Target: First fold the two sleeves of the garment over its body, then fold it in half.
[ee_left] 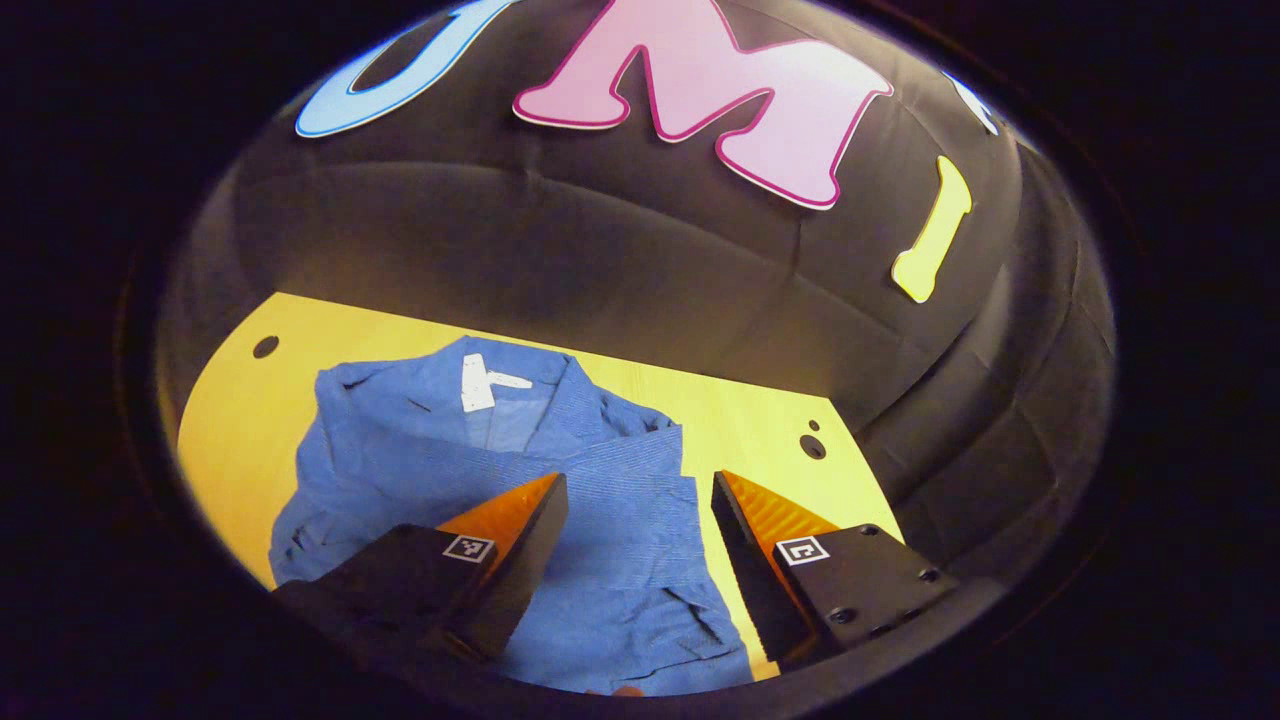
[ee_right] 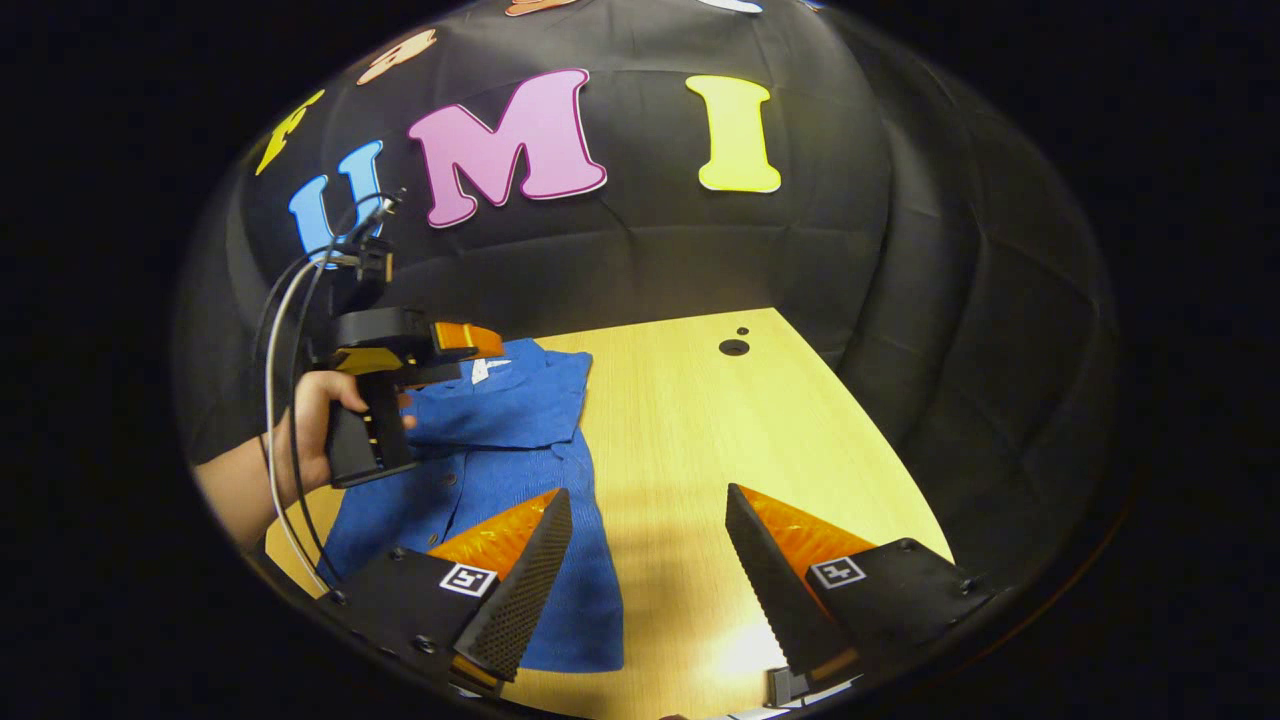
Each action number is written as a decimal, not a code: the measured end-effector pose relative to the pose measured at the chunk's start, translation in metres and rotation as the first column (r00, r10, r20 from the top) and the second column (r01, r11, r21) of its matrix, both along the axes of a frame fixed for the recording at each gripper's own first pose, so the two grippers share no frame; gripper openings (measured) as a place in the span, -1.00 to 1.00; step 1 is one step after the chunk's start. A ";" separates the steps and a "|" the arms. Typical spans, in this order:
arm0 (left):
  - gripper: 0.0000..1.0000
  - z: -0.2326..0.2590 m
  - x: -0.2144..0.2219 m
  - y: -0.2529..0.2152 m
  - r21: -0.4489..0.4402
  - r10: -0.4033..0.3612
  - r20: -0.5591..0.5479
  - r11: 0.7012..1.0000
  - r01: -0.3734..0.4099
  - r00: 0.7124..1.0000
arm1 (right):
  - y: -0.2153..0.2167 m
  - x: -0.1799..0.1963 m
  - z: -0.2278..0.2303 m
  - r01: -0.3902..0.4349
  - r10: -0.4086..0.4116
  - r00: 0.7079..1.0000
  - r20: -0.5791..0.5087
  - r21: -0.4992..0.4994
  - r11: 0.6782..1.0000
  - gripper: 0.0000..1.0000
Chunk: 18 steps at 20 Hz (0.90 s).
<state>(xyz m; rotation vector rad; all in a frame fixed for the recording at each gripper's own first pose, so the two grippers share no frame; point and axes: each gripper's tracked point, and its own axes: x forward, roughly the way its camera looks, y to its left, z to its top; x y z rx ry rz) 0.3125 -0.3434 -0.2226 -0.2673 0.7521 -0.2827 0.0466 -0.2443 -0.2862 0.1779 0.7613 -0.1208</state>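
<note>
A blue collared shirt [ee_left: 560,470] lies on the yellow wooden table [ee_left: 240,420], collar toward the booth wall, a white tag [ee_left: 478,382] inside the neck. Both sleeves lie folded in over the body. My left gripper [ee_left: 640,490] hovers open above the shirt's middle, nothing between its fingers. In the right gripper view the shirt [ee_right: 500,450] lies at the left of the table [ee_right: 700,430]. My right gripper [ee_right: 648,500] stands open above the shirt's right edge and bare wood. The left gripper [ee_right: 470,340], held by a hand [ee_right: 320,420], hangs over the shirt's collar end.
Round holes [ee_left: 812,446] mark the table's far right corner, and another hole [ee_left: 265,346] sits at the far left. The black cloth wall stands close behind the table. Bare wood [ee_right: 760,420] stretches to the right of the shirt.
</note>
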 end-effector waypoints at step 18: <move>0.70 -0.121 -0.300 0.272 0.298 0.150 -0.375 0.954 -0.035 0.915 | 0.057 -0.115 -0.145 -0.071 0.067 0.891 -0.449 0.008 0.997 0.98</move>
